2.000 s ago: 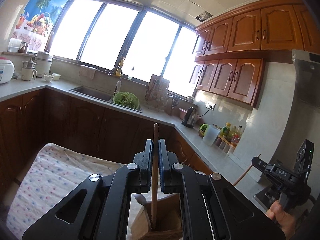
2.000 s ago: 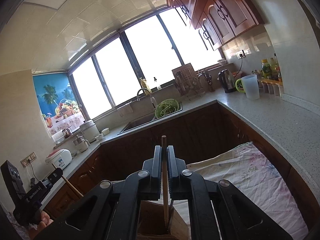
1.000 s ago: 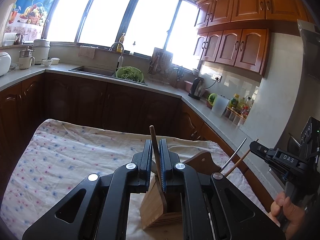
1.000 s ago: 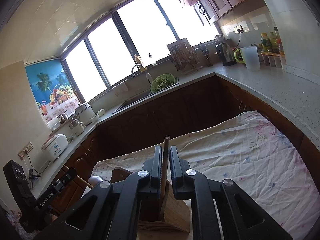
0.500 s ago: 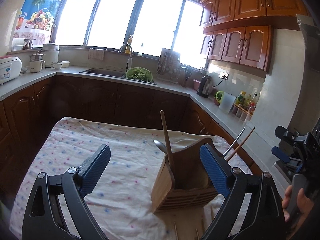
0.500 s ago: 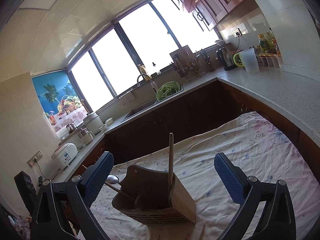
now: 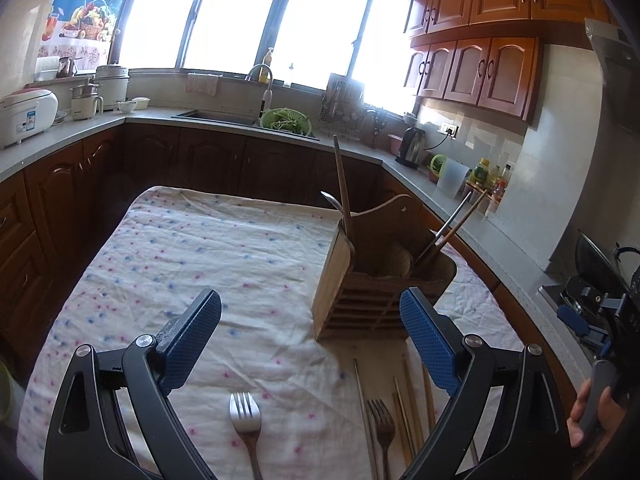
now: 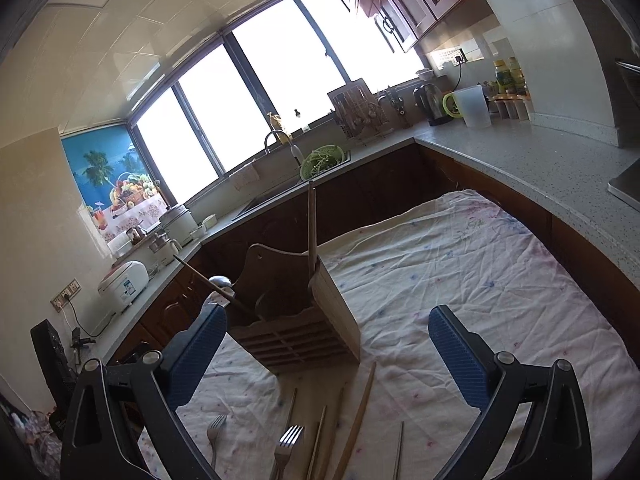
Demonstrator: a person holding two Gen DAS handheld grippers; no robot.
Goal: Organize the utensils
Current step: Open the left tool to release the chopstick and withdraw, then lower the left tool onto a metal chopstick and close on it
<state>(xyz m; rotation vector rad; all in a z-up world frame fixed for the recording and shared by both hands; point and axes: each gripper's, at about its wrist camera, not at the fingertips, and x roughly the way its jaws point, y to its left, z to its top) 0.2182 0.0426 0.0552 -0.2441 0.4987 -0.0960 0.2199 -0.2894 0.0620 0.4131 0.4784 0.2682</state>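
Observation:
A wooden utensil holder (image 7: 360, 280) (image 8: 300, 320) stands on the floral tablecloth (image 7: 200, 264). It holds an upright wooden stick (image 7: 342, 184) (image 8: 311, 228), a metal spoon (image 7: 332, 200) and leaning chopsticks (image 7: 452, 228). In front of it lie two forks (image 7: 246, 416) (image 7: 380, 420) and several loose chopsticks (image 7: 404, 400) (image 8: 356, 412). My left gripper (image 7: 310, 340) is open and empty, above the cloth before the holder. My right gripper (image 8: 326, 344) is open and empty, also before the holder. It shows at the right edge of the left wrist view (image 7: 592, 320).
Dark wood cabinets and a grey counter (image 7: 460, 216) wrap around the table. A sink with a green colander (image 7: 285, 120), a kettle (image 7: 410, 146), a jug and bottles stand on the counter. A rice cooker (image 7: 24, 116) stands at the left.
Both grippers have opened and let go of their wooden sticks, which now stand in the holder. Both have pulled back, so the forks and loose chopsticks show.

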